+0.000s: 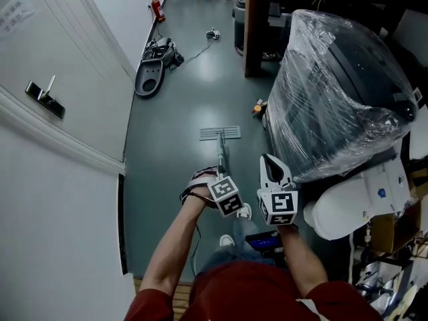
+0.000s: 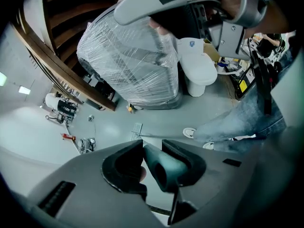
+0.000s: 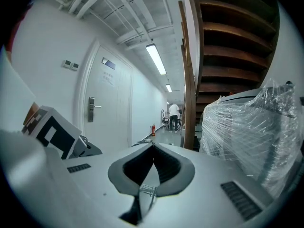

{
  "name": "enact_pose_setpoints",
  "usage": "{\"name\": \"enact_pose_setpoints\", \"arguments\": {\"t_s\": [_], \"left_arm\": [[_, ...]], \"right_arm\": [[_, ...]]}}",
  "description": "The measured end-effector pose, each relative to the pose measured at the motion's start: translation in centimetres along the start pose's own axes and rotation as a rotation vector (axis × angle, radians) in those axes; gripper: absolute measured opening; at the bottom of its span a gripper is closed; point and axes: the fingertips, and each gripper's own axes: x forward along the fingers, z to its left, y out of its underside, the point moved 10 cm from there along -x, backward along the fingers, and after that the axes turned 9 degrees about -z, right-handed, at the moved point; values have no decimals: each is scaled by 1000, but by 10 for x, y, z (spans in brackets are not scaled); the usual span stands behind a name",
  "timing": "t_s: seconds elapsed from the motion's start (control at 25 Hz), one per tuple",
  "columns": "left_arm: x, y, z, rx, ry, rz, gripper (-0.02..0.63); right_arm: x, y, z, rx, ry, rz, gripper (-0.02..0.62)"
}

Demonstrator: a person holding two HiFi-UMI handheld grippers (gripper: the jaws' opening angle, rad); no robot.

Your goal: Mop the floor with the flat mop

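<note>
The flat mop's head (image 1: 219,134) lies on the grey-green floor (image 1: 180,159) in the head view, and its thin handle (image 1: 221,158) runs back to my left gripper (image 1: 219,176). That gripper is shut on the handle. In the left gripper view the handle's thick teal end (image 2: 164,167) sits between the jaws of my left gripper (image 2: 152,148), with the mop head (image 2: 137,127) far below. My right gripper (image 1: 269,160) is just right of the handle and points forward. In the right gripper view its jaws (image 3: 153,148) meet at the tips with nothing between them.
A big plastic-wrapped bulk (image 1: 334,92) and a white casing (image 1: 348,206) crowd the right side. A wooden post (image 1: 254,25) stands beyond them. On the left are a wall and a door with a handle (image 1: 47,95). A grey machine (image 1: 152,69) and a fire extinguisher (image 1: 158,9) lie further down the corridor.
</note>
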Motion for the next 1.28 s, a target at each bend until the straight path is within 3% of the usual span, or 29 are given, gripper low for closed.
{"name": "enact_pose_setpoints", "arguments": {"t_s": [0.76,1.28], "left_arm": [[-49,35,-102,37,15,-15,137],[-73,2,-191,3,13,6,137]], "right_arm": [[-106,2,72,-39,-8,17,18],[-192,4,50,-28,-21,-14,18]]}}
